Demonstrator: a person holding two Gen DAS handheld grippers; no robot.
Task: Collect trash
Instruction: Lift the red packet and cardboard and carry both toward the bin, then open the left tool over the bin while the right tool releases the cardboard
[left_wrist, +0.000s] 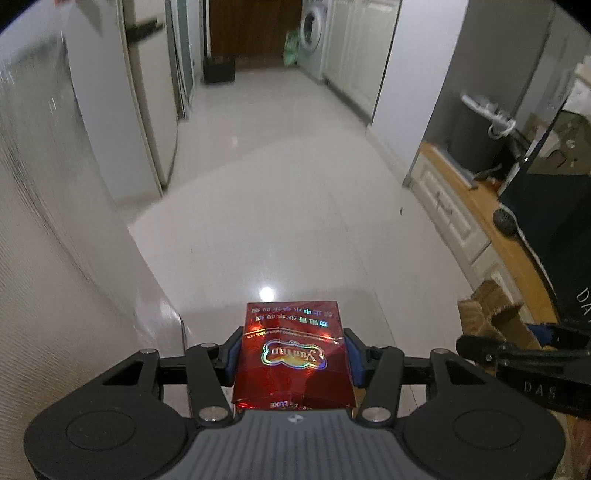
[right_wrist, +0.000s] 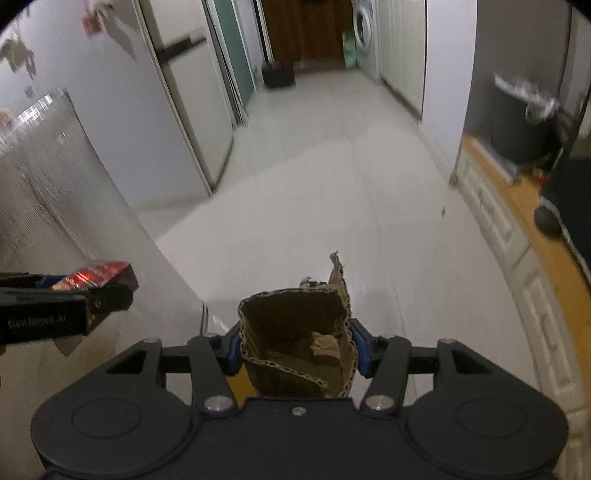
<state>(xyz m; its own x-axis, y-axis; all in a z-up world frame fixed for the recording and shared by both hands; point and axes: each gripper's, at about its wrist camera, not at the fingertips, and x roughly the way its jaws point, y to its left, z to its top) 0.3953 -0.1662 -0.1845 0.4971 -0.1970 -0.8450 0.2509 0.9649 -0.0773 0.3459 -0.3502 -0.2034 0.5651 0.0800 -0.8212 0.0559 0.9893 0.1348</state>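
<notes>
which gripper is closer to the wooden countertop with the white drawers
Right. The right gripper, holding torn cardboard, is beside the countertop; the left gripper, holding a red pack, is farther off.

Glossy foil-wrapped red pack (left_wrist: 293, 350), rough corrugated cardboard scrap (right_wrist: 299, 343), seemingly polished tile floor (left_wrist: 288, 192)

White tiled floor (left_wrist: 280, 192), washing machine (left_wrist: 313, 33)

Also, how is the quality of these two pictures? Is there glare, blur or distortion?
Left wrist view: a lamp glares on the floor just beyond the red packet, whose foil shimmers; the wall on the left is smeared. Right wrist view: the right edge is blurred, while the cardboard piece stays sharp. Both views bend straight lines, as fisheye lenses do.
</notes>
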